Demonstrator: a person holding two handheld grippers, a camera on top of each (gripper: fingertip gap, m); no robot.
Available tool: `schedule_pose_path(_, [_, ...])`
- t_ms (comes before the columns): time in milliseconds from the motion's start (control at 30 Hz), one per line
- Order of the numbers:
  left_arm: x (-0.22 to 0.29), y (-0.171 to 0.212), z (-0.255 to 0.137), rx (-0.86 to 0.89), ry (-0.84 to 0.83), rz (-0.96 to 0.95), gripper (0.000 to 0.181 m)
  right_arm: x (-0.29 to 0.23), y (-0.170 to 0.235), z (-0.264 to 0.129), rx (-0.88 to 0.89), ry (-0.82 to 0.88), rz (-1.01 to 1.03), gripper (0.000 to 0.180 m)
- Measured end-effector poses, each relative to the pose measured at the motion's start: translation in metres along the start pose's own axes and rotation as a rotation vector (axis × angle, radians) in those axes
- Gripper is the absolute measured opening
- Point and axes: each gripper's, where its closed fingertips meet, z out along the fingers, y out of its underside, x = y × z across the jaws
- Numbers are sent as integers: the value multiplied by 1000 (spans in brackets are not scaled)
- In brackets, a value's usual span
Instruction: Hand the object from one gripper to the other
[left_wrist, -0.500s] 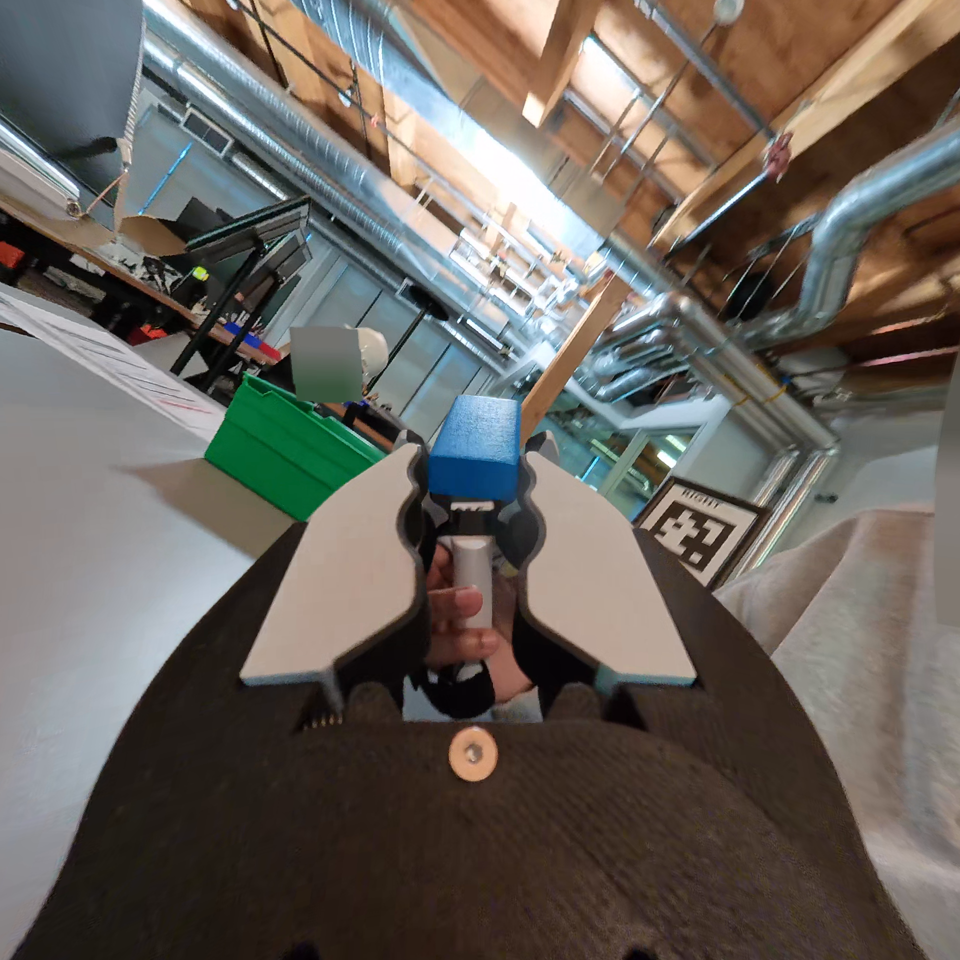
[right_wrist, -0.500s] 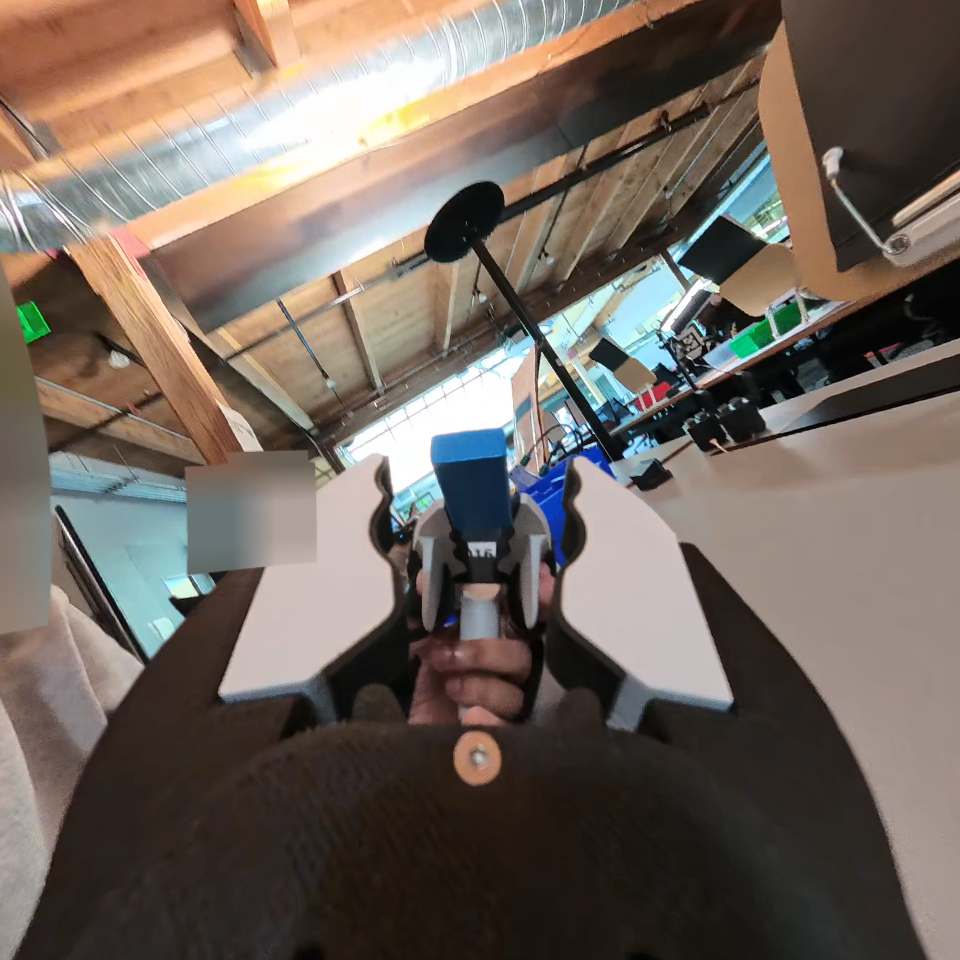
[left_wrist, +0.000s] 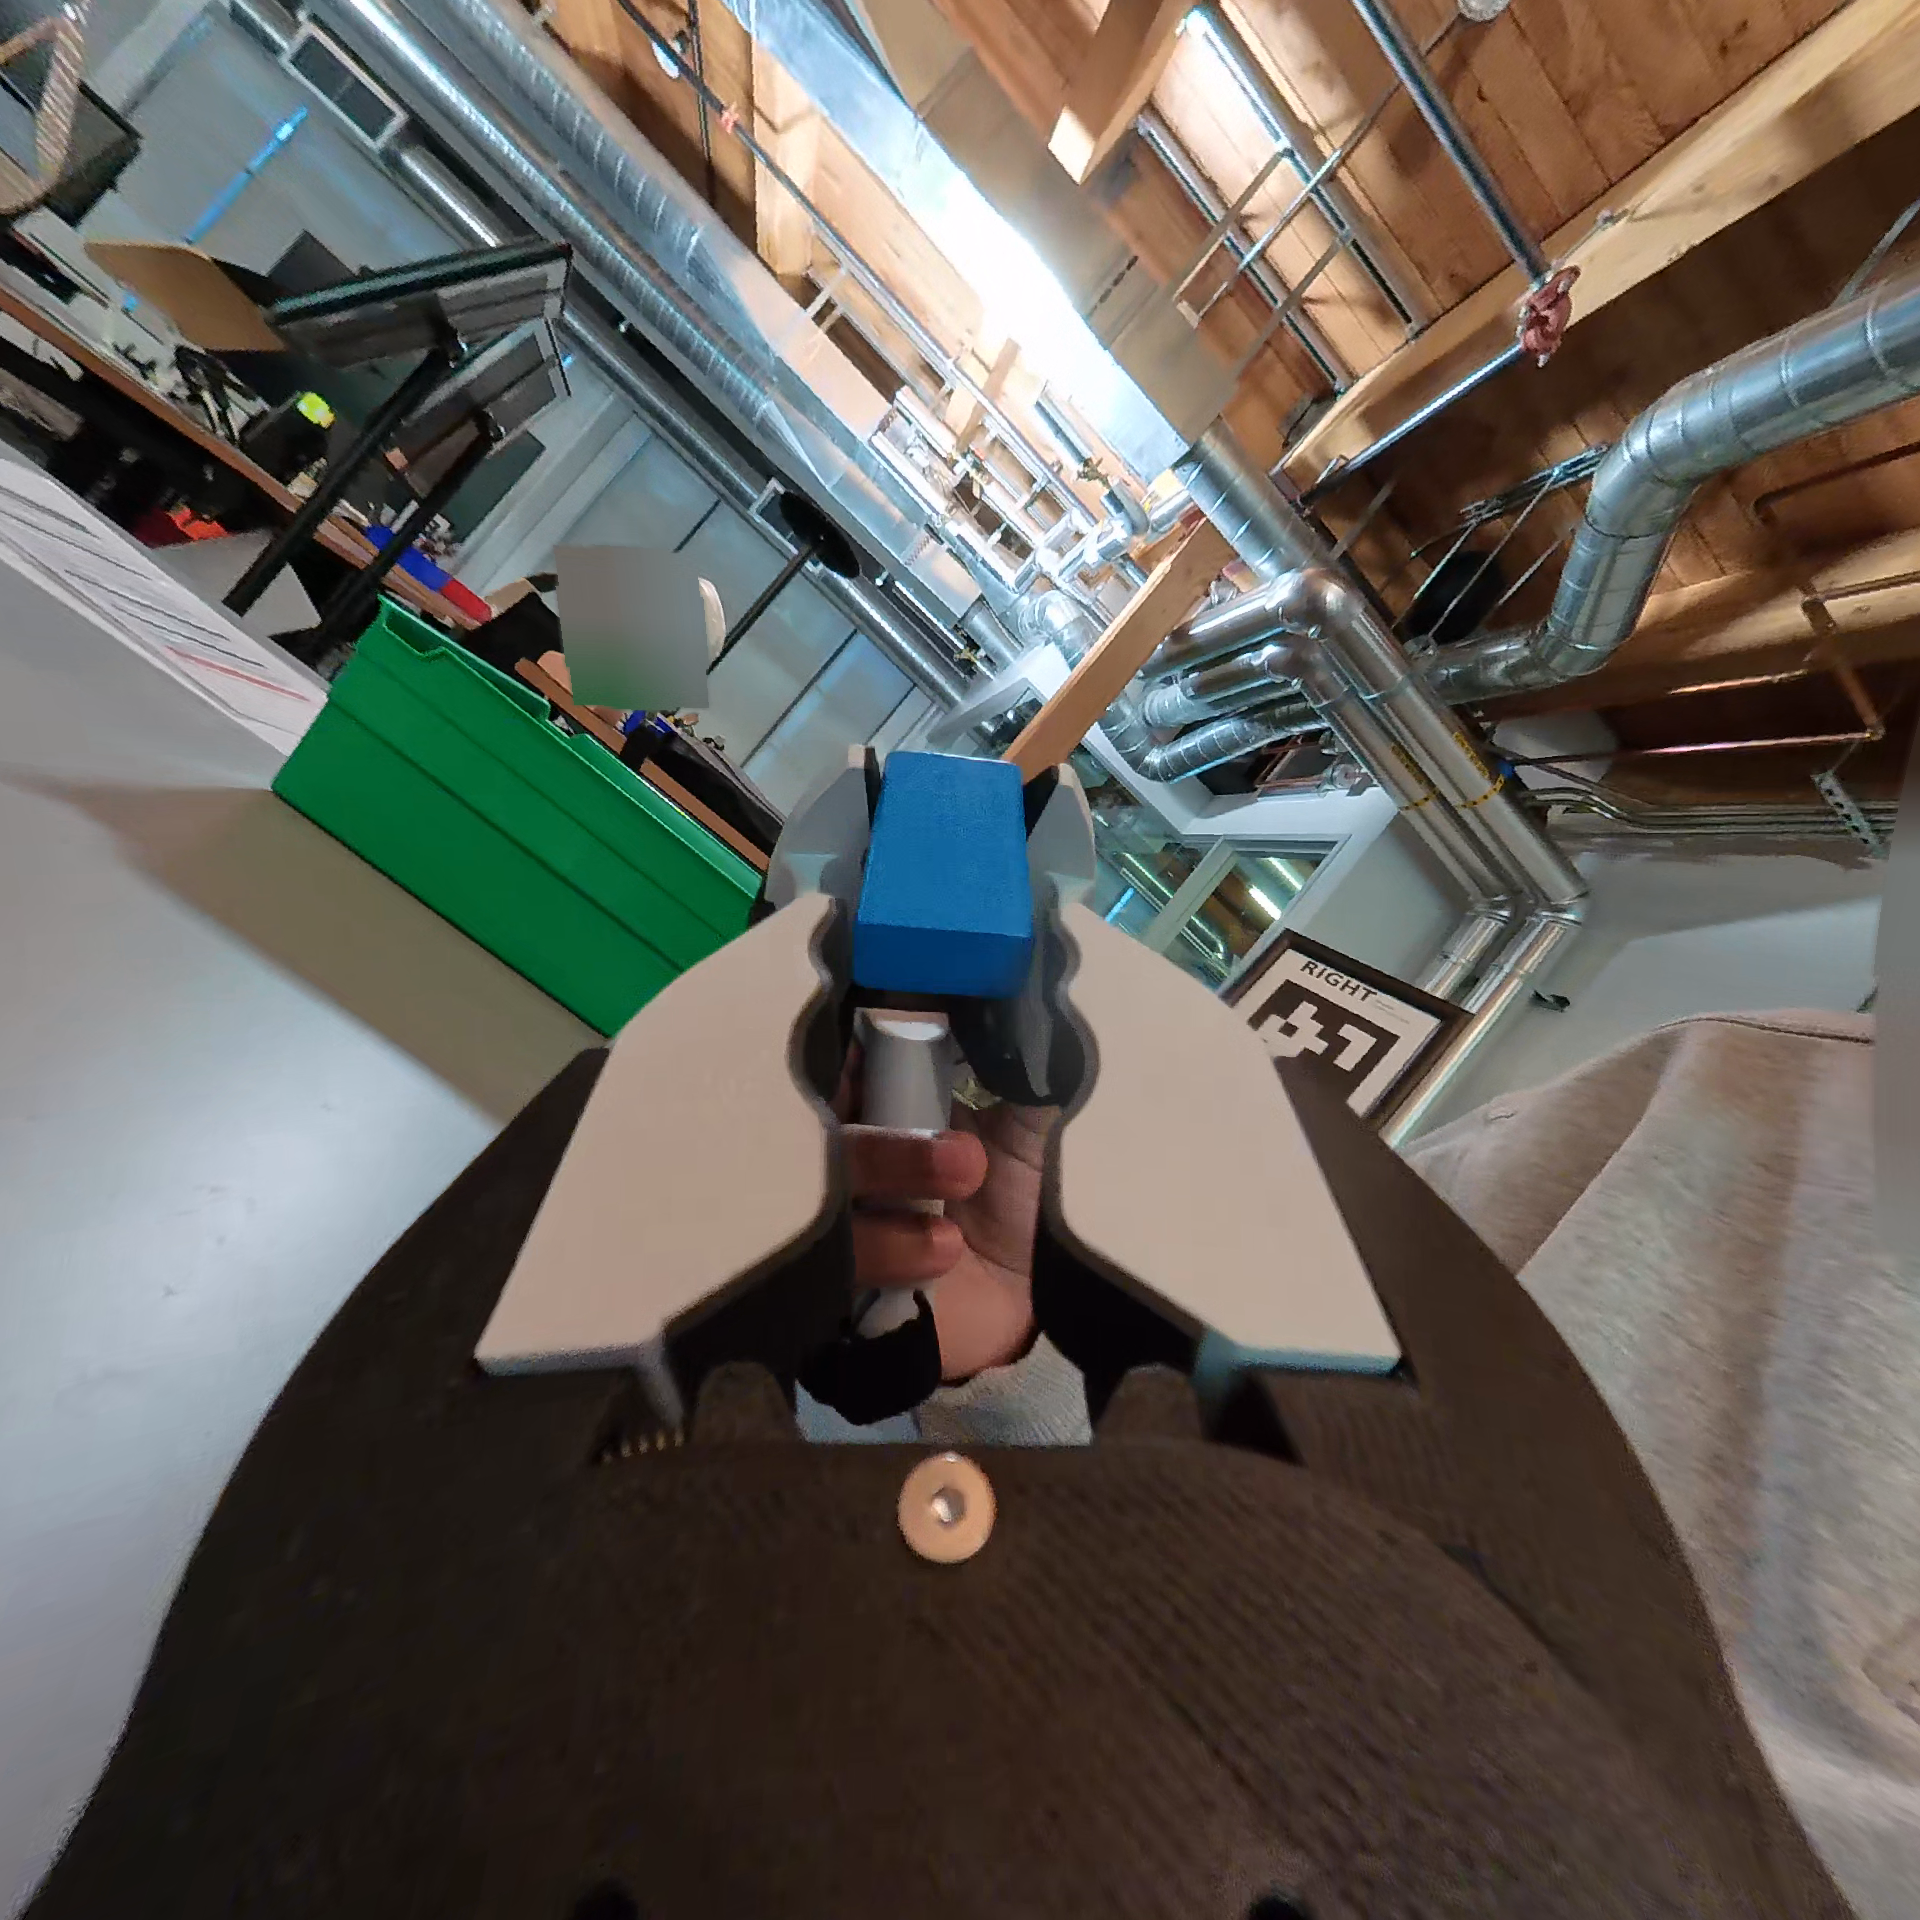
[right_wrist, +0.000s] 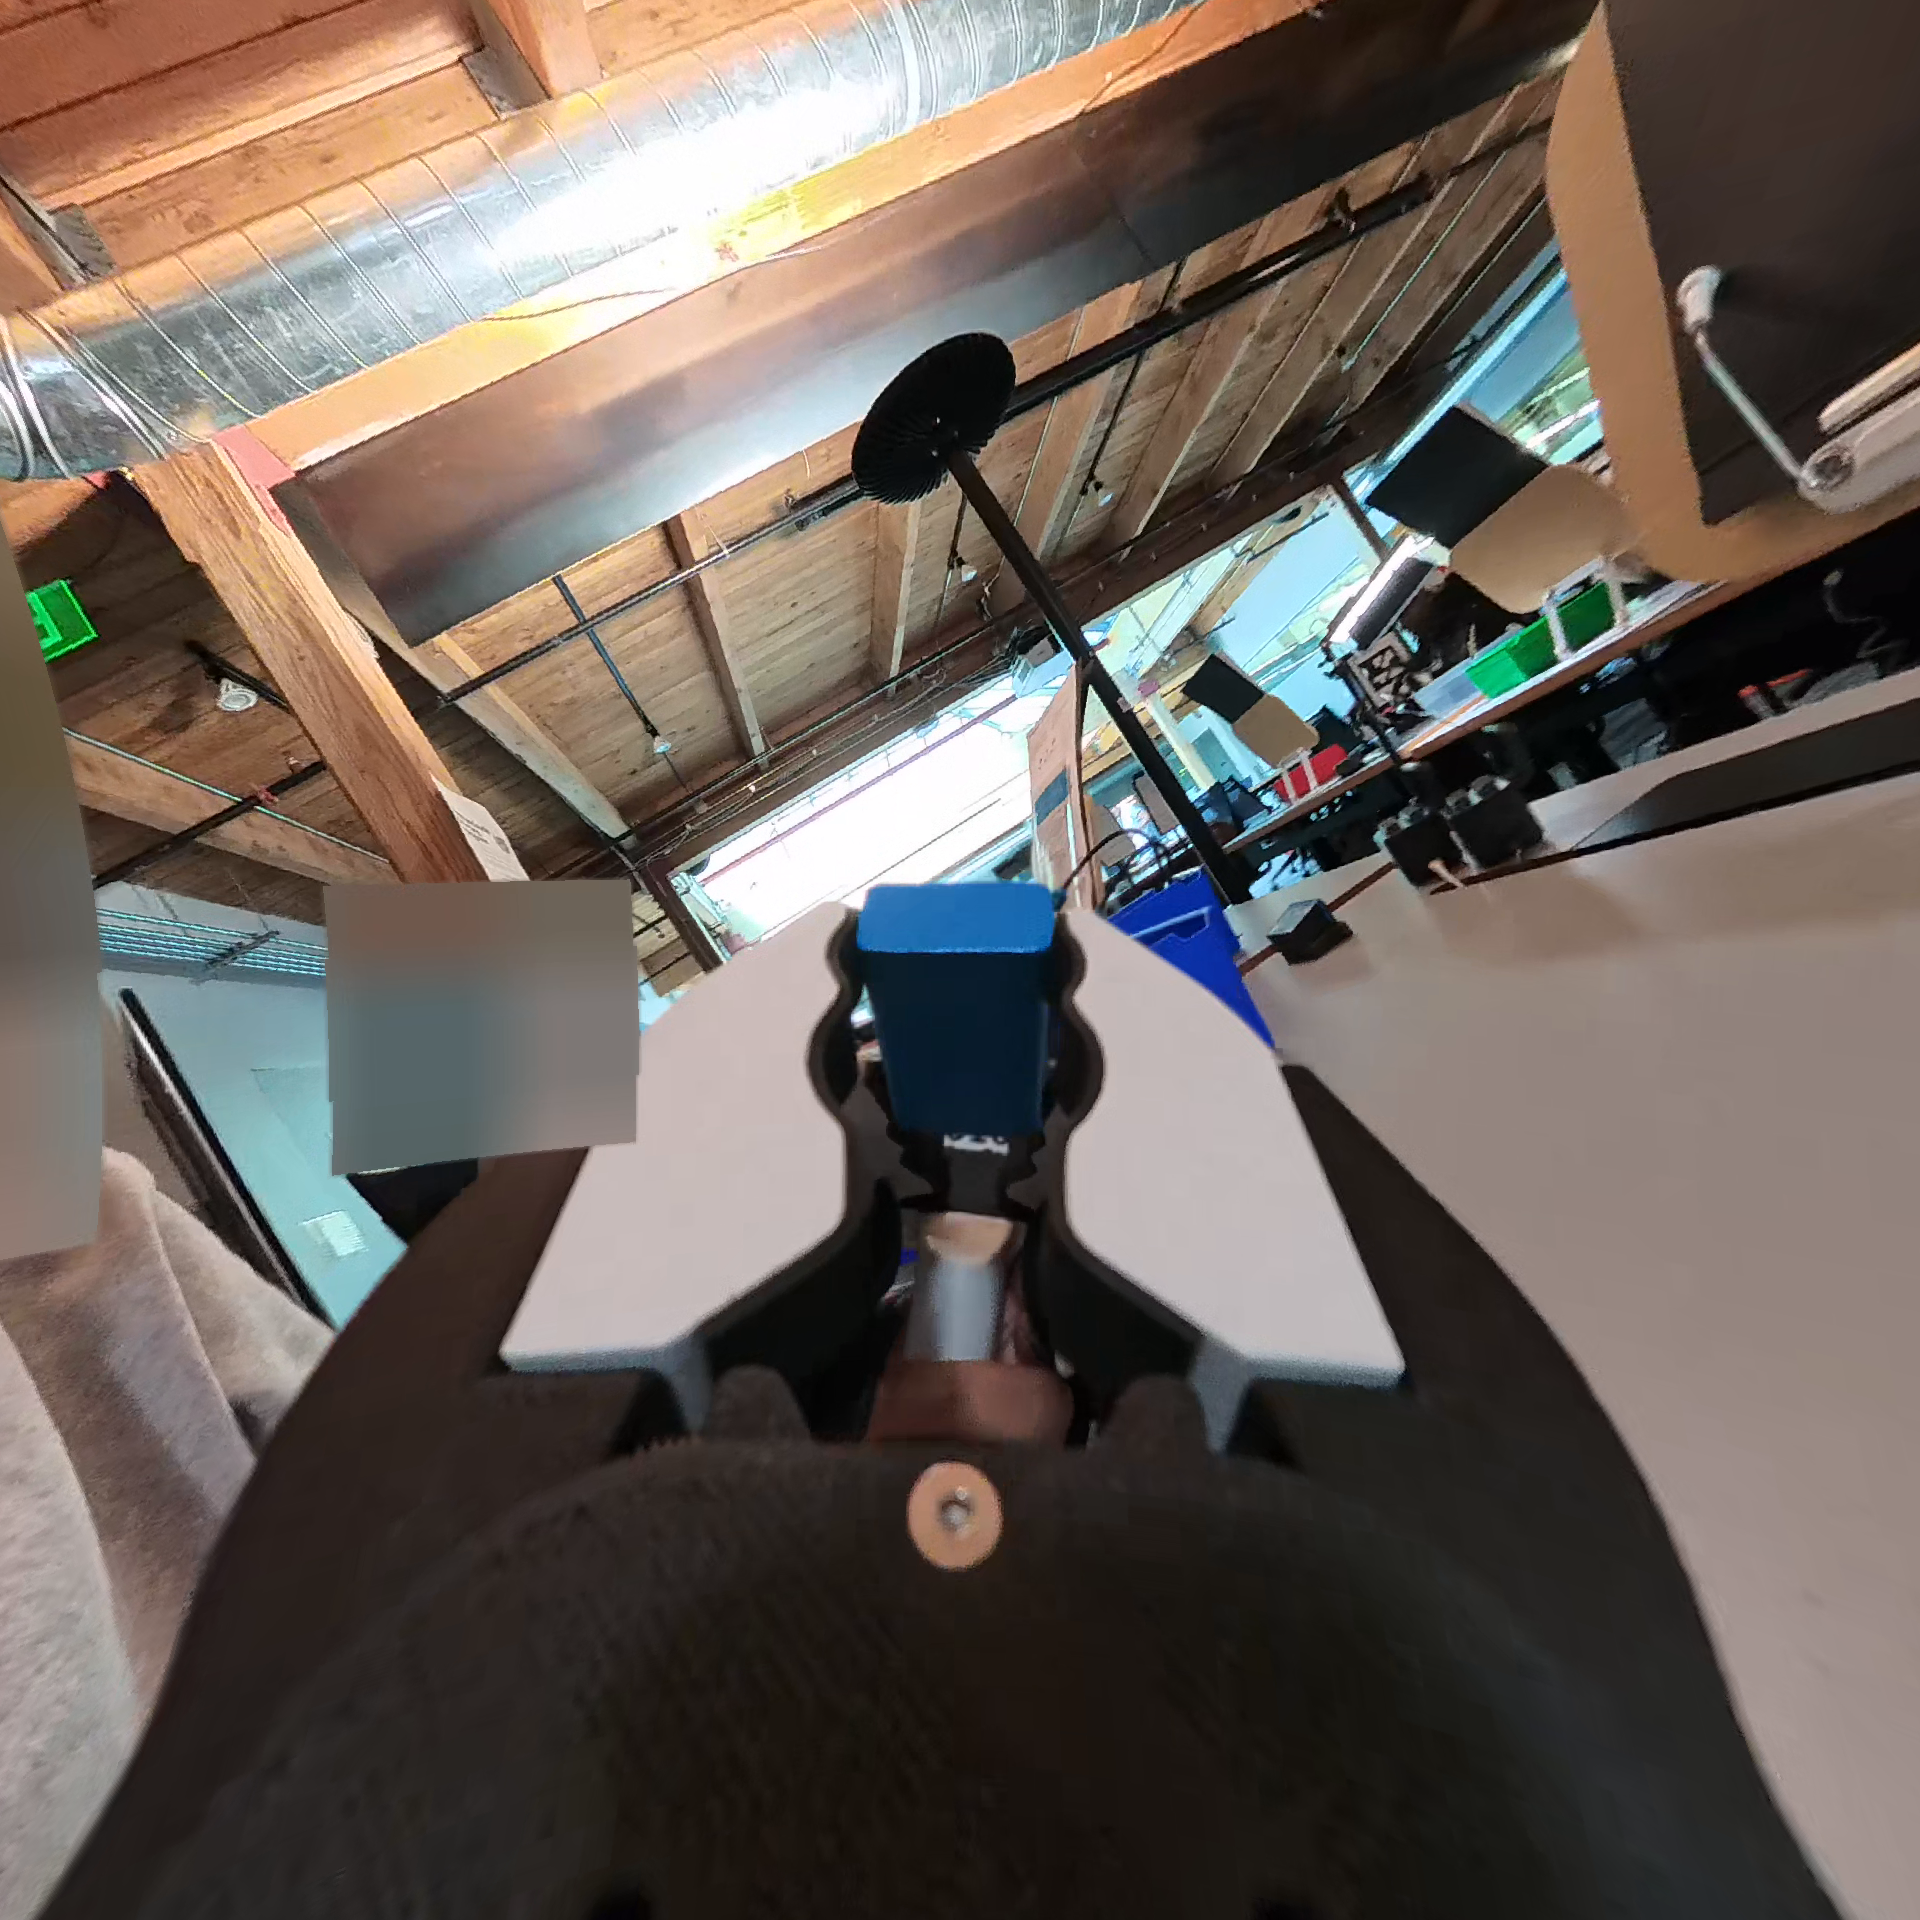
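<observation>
**Block held by 2 tools**

The left tool (left_wrist: 935, 940) was clamped on the block (left_wrist: 940, 862). The right tool (right_wrist: 958, 935), facing it from the block's far side, also looked closed on it. The block hung midair, equally near both.

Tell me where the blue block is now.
The blue block is at the centre of both wrist views, between the fingertips of the left gripper and the right gripper; the left wrist view shows a green bin to its left.

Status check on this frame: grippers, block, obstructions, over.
Left hand-held gripper shut on blue block. Right hand-held gripper straddling its free end, grip unconfirmed. Nothing between them.
</observation>
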Motion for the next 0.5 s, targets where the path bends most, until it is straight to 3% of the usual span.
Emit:
schedule_pose_path(100, [-6,2,1,-34,-38,-17,65,3,-3,-3,-46,-14,38,35])
schedule_pose_path(233, [-21,14,-3,-181,-146,48,82,2,10,-12,-327,-71,3,34])
schedule_pose_path(300, [-26,26,-6,-306,-185,120,81,2,22,-21,-481,-75,-80,34])
schedule_pose_path(367, [-26,46,-11,-469,-186,159,66,3,36,-31,-620,-67,-167,35])
schedule_pose_path(500, [-25,76,-12,-638,-176,183,66,-3,43,-37,-694,-89,-174,35])
